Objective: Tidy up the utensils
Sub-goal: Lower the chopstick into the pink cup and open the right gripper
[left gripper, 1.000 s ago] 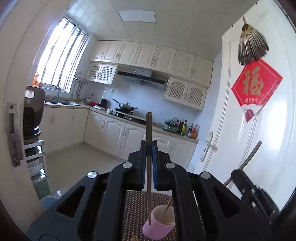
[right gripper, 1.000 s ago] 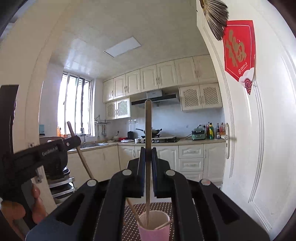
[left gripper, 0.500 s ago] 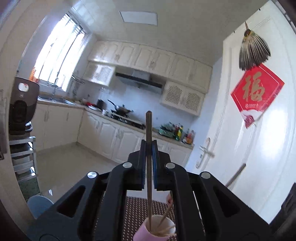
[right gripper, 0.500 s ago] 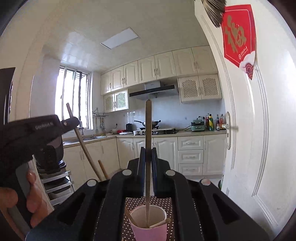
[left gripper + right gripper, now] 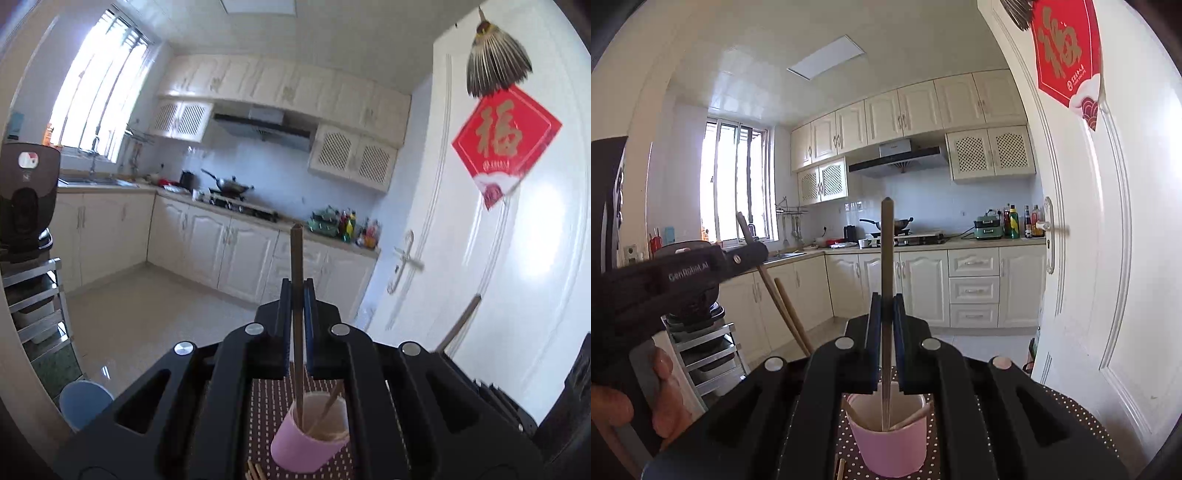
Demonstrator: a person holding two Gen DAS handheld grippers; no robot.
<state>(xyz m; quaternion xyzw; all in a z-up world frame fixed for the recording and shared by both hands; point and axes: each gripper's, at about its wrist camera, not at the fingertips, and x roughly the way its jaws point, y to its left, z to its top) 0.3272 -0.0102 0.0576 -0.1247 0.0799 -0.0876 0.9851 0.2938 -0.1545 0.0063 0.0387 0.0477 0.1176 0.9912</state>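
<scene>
Two claws, left (image 5: 296, 328) and right (image 5: 886, 332), each pinch a light, stiff, slippery chopstick (image 5: 296, 280) mid-shaft above the pink cup (image 5: 890, 439) at 6 o'clock.

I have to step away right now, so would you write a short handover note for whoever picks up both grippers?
Left gripper: shut on a chopstick, held upright with its lower end inside the pink cup.
Right gripper: shut on another chopstick, also upright, its tip down in the pink cup.
The cup stands on the dotted mat and already holds a few loose chopsticks.
Done: several chopsticks are in the cup.
Left: release both held chopsticks into the cup, then collect the sticks lying on the mat beside the cup.
</scene>
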